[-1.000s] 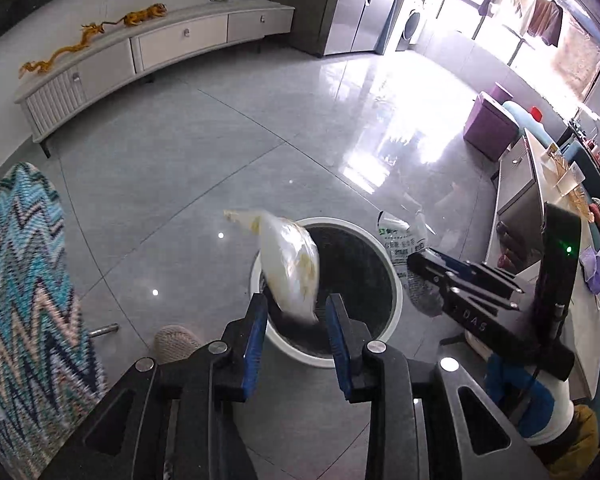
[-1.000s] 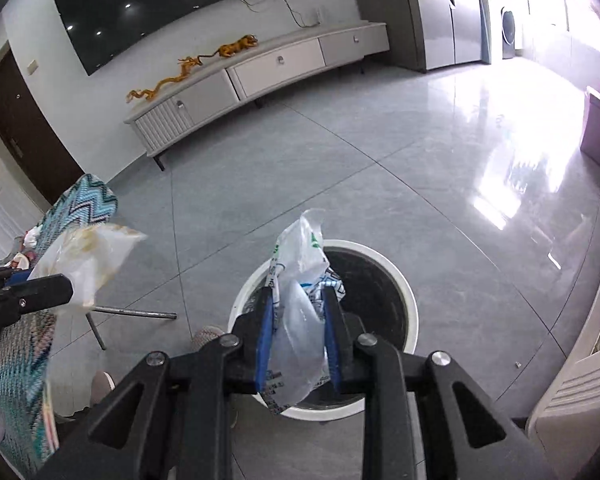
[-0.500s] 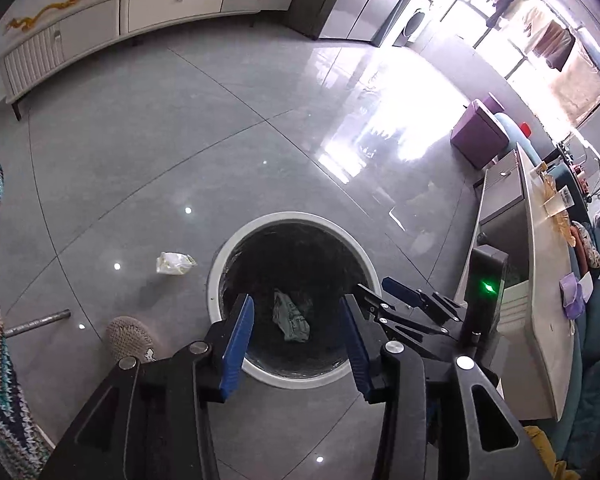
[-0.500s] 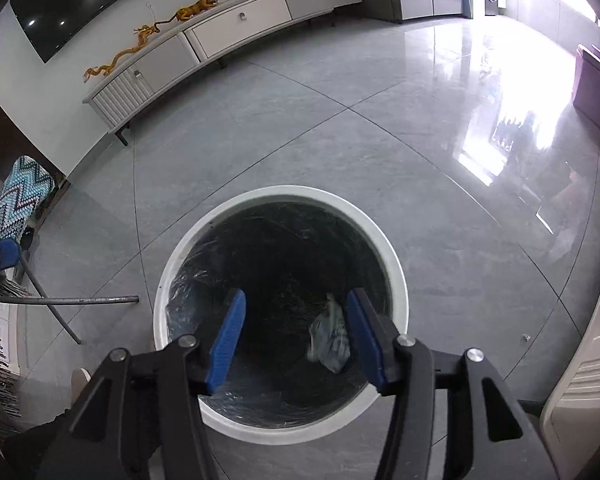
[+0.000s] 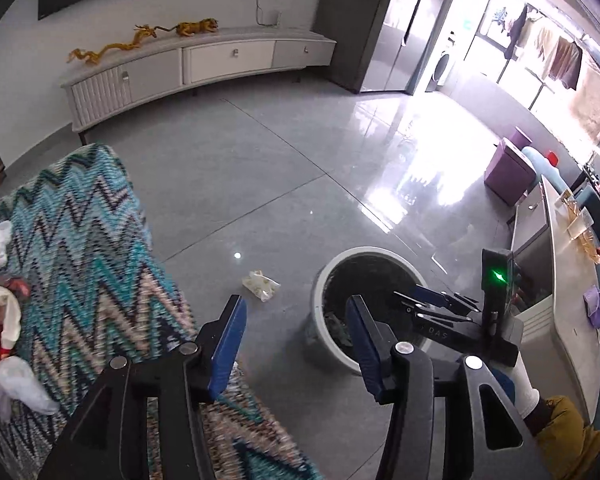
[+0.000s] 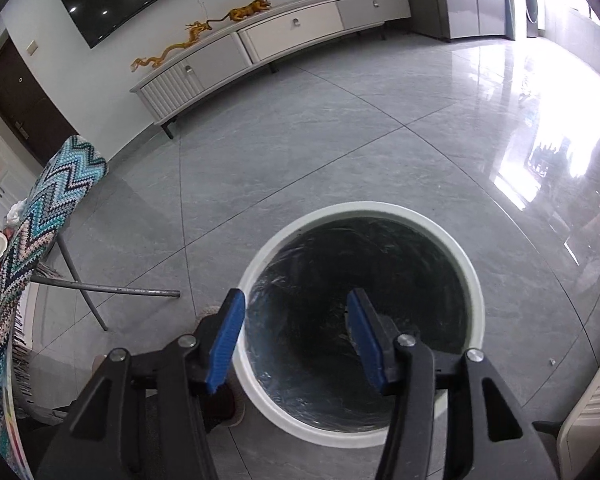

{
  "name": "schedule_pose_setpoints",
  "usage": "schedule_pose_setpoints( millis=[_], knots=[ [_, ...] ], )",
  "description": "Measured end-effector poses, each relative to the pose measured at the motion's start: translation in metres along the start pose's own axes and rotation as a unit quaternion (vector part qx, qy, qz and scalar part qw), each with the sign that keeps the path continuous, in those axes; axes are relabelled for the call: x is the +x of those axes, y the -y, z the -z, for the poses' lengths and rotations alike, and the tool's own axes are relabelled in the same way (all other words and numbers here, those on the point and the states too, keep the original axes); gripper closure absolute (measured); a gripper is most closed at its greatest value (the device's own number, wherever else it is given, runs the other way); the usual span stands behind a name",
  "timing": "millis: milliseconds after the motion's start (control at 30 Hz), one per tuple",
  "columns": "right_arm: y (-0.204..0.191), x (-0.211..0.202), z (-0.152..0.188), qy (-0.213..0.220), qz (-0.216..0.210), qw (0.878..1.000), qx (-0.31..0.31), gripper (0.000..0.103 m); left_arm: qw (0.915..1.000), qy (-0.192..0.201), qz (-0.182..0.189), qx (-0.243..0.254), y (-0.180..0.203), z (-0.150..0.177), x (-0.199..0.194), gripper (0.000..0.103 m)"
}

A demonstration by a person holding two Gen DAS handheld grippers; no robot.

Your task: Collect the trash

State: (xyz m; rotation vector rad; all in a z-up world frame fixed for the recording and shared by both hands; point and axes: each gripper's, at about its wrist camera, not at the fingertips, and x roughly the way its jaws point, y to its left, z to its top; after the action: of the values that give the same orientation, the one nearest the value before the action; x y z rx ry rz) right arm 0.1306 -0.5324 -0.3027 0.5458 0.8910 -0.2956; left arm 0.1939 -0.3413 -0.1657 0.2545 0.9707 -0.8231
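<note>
Crumpled white wrapper lying flat on grey floor, just left of white round bin, black-lined, upright, scraps inside.

Two black plastic grippers, same build. Left gripper: angular black arms with triangular cut-outs, silver round screws at the pivots, blue ribbed pads on the fingertips. Right gripper: identical black frame, silver screws, blue pads. In the left wrist view, right gripper side-on: black body, pale lettering, upright black module with green light. White glove cuff, mustard sleeve.
</note>
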Motion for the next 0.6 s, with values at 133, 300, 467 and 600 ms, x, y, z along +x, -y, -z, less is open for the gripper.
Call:
schedule_pose_setpoints(
  millis=[133, 300, 467, 600],
  knots=[
    [-0.037, 0.036, -0.018, -0.020, -0.021, 0.999, -0.027, 0.052, 0.9978, 0.027, -0.059, -0.014, -0.033, 0.015, -0.015, 0.051],
    [-0.081, 0.112, -0.045, -0.056, -0.034, 0.997, -0.047, 0.052, 0.9932, 0.050, -0.102, -0.026, -0.060, 0.027, -0.024, 0.051],
    [-0.111, 0.199, -0.058, -0.091, -0.022, 0.995, -0.045, 0.052, 0.9900, 0.064, -0.124, -0.020, -0.066, 0.040, -0.022, 0.051],
    [-0.118, 0.262, -0.048, -0.116, 0.009, 0.992, -0.046, 0.049, 0.9876, 0.068, -0.141, -0.014, -0.069, 0.050, -0.015, 0.051]
  ],
)
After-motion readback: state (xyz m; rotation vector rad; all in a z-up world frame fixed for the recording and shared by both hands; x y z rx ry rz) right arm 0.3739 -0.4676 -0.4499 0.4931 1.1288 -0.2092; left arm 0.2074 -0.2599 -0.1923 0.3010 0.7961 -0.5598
